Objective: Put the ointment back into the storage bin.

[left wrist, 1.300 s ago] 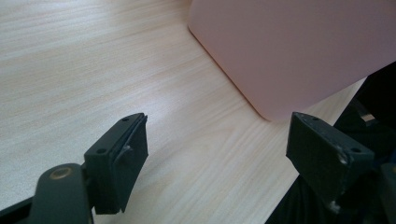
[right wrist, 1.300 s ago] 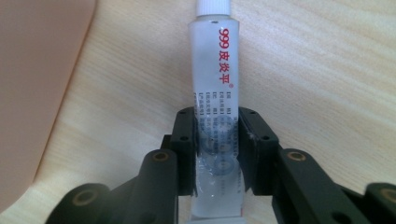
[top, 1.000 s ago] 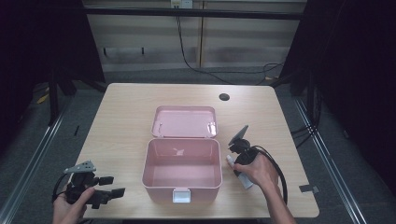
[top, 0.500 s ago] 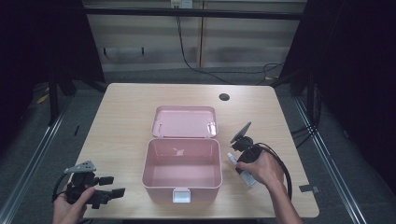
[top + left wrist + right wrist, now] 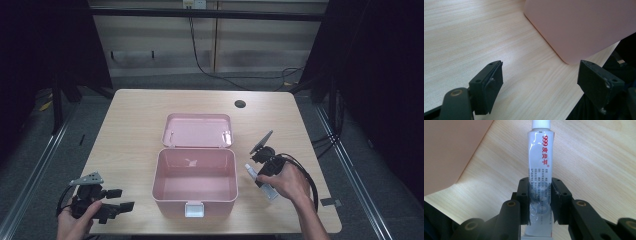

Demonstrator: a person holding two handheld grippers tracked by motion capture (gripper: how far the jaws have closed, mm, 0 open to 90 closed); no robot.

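Tube (image 5: 540, 170) between right hand-held gripper (image 5: 540, 202) pads

The open pink plastic box (image 5: 196, 181) sits in the middle of my pale wooden bench (image 5: 130, 125), its lid (image 5: 199, 130) lying back behind it. My right tool (image 5: 263, 172) is just right of the box, clamped on the white ointment tube (image 5: 540, 162). My left tool (image 5: 114, 205) is at the near left corner, well apart from the box.
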